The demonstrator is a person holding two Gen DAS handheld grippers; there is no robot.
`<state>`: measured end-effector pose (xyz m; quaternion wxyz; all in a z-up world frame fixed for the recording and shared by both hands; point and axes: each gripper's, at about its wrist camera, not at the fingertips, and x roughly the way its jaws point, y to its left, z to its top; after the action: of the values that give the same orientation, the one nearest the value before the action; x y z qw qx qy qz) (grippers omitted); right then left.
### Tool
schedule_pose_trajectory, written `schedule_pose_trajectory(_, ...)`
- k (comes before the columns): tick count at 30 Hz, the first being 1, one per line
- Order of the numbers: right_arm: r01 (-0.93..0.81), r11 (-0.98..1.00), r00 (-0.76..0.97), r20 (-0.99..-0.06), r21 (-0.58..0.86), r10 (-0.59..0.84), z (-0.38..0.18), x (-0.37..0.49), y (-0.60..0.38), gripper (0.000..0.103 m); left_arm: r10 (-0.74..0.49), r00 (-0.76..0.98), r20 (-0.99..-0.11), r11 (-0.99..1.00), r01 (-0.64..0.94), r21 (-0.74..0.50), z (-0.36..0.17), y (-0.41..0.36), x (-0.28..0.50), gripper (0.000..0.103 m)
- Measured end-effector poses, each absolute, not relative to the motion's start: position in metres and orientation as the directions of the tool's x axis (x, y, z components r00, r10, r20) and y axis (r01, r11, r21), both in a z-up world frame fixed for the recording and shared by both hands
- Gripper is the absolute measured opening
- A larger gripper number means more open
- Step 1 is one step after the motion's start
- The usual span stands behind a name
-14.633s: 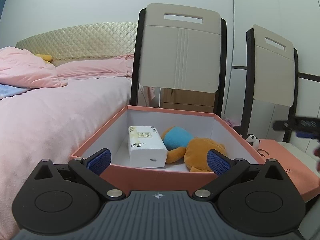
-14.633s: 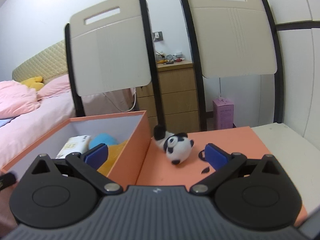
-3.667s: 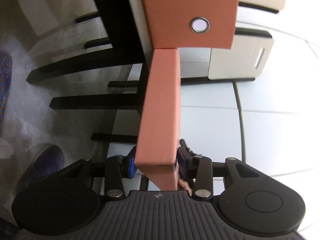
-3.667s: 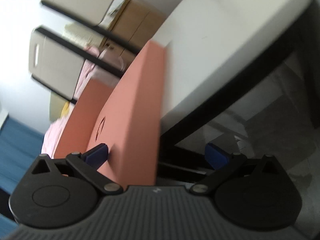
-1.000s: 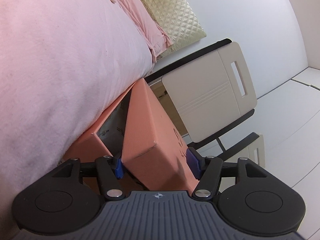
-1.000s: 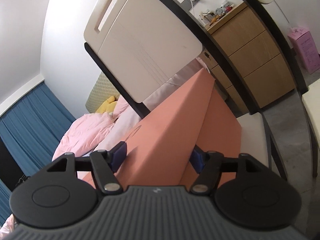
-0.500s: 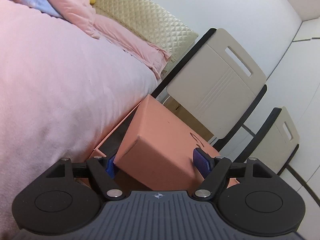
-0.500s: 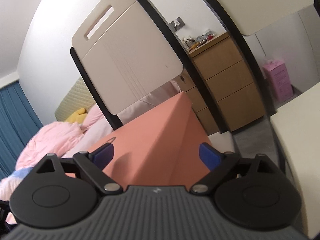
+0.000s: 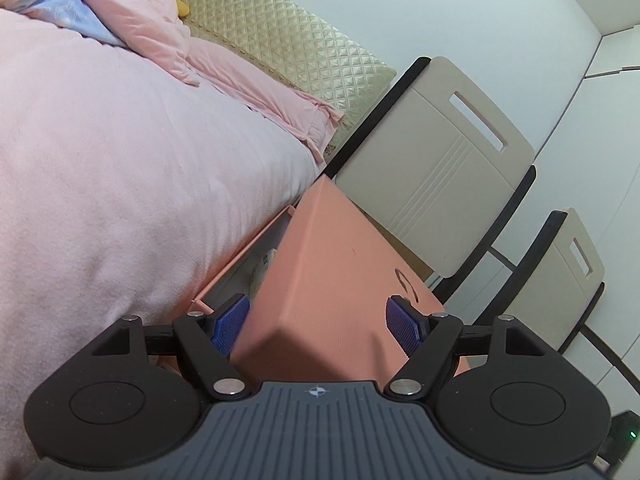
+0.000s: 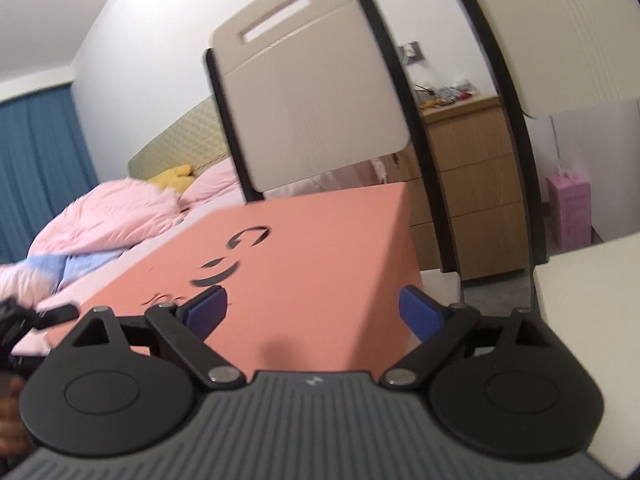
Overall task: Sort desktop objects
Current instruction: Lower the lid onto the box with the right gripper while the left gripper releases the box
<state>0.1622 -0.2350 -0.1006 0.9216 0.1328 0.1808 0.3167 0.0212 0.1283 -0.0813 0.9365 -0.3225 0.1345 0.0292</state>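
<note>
The salmon-pink box lid (image 9: 332, 280) with a black logo lies on top of the matching box (image 9: 244, 248), skewed so that a gap on the left shows the white inside. My left gripper (image 9: 318, 320) is open, its blue pads apart from the lid's near corner. In the right wrist view the same lid (image 10: 312, 264) fills the middle. My right gripper (image 10: 316, 312) is open, its pads standing either side of the lid's near right corner without touching. The box's contents are mostly hidden.
A bed with a pink quilt (image 9: 120, 168) lies left of the box. Two beige chairs (image 9: 436, 184) stand behind it. A wooden drawer unit (image 10: 472, 184) and a pink carton (image 10: 568, 208) are at the back. The white tabletop (image 10: 592, 320) is at right.
Both grippers have opened wider and let go of the lid, which has dropped lower and now rests on the box. Both views have levelled out.
</note>
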Motion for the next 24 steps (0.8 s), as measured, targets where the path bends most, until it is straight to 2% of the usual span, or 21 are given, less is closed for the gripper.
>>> schedule_pose_trajectory(10,-0.683,0.691,0.622,-0.308,0.237,0.720,-0.104,0.112,-0.251,0.094,0.004,0.960,-0.278,0.816,-0.164,-0.554,-0.078,0.122,0.021,0.079)
schedule_pose_trajectory(13,-0.694,0.694,0.617,-0.340,0.192,0.710,-0.110,0.106,-0.252,0.094,0.080,0.962,-0.260,0.854,-0.200,-0.480,-0.073,0.114,0.015,0.079)
schedule_pose_trajectory(15,-0.696,0.690,0.608,-0.349,0.198,0.713,-0.114,0.106,-0.255,0.093,0.175,0.964,-0.201,0.888,-0.243,-0.390,-0.068,0.104,0.007,0.081)
schedule_pose_trajectory(17,-0.700,0.684,0.596,-0.358,0.206,0.719,-0.116,0.108,-0.254,0.092,0.218,0.962,-0.163,0.908,-0.261,-0.327,-0.066,0.096,0.002,0.083)
schedule_pose_trajectory(19,-0.704,0.680,0.588,-0.369,0.205,0.720,-0.118,0.107,-0.251,0.088,0.221,0.960,-0.174,0.920,-0.264,-0.290,-0.066,0.091,0.003,0.083)
schedule_pose_trajectory(20,-0.706,0.678,0.584,-0.373,0.203,0.720,-0.119,0.106,-0.250,0.081,0.223,0.958,-0.181,0.925,-0.266,-0.271,-0.067,0.089,0.003,0.082)
schedule_pose_trajectory(24,-0.701,0.683,0.593,-0.366,0.205,0.718,-0.120,0.104,-0.244,0.078,0.221,0.953,-0.205,0.943,-0.263,-0.205,-0.070,0.081,0.008,0.073)
